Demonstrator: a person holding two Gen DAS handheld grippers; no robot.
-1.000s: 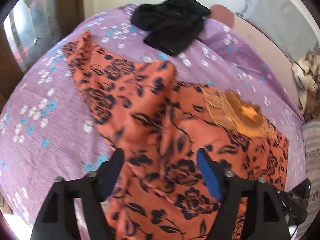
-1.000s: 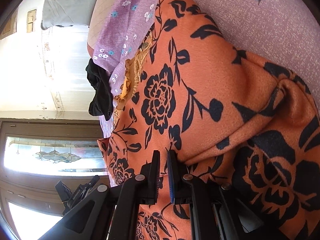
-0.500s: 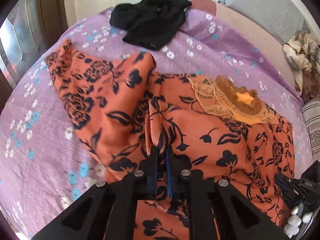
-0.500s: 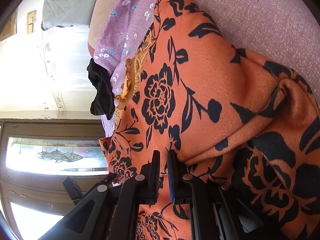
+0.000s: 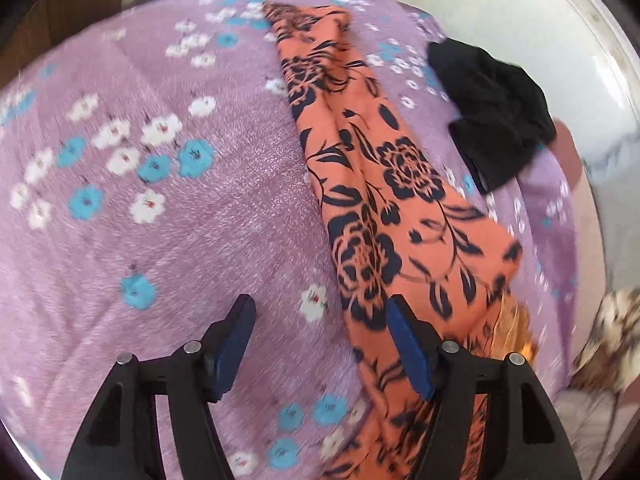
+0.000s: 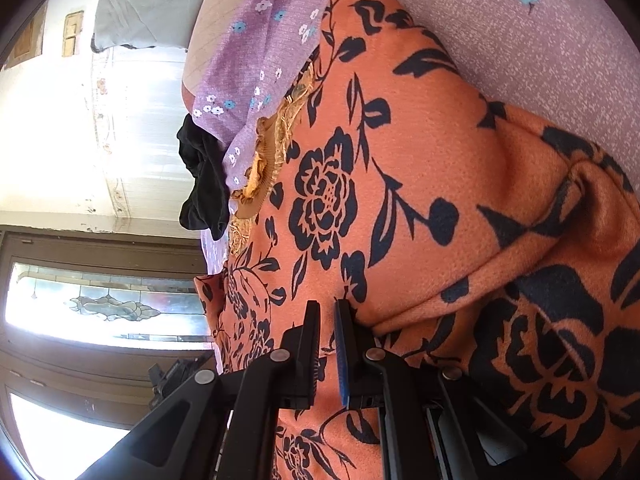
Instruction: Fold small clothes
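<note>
An orange garment with black flowers (image 5: 384,184) lies folded into a long strip on the purple flowered bedspread (image 5: 160,208). My left gripper (image 5: 320,320) is open and empty above the bedspread, its right finger over the garment's left edge. In the right wrist view the same garment (image 6: 440,184) fills the frame, with a gold frilled neckline (image 6: 264,168). My right gripper (image 6: 327,328) is shut on a fold of the orange cloth.
A black garment (image 5: 492,112) lies on the bedspread beyond the orange one; it also shows in the right wrist view (image 6: 202,184). A brown patterned cloth (image 5: 612,332) sits at the right edge. A glazed wooden door (image 6: 104,304) stands beside the bed.
My left gripper shut on the orange cloth, carried the fold over, then let go and opened; it now hovers left of the garment. My right gripper has kept its grip and barely moved.
</note>
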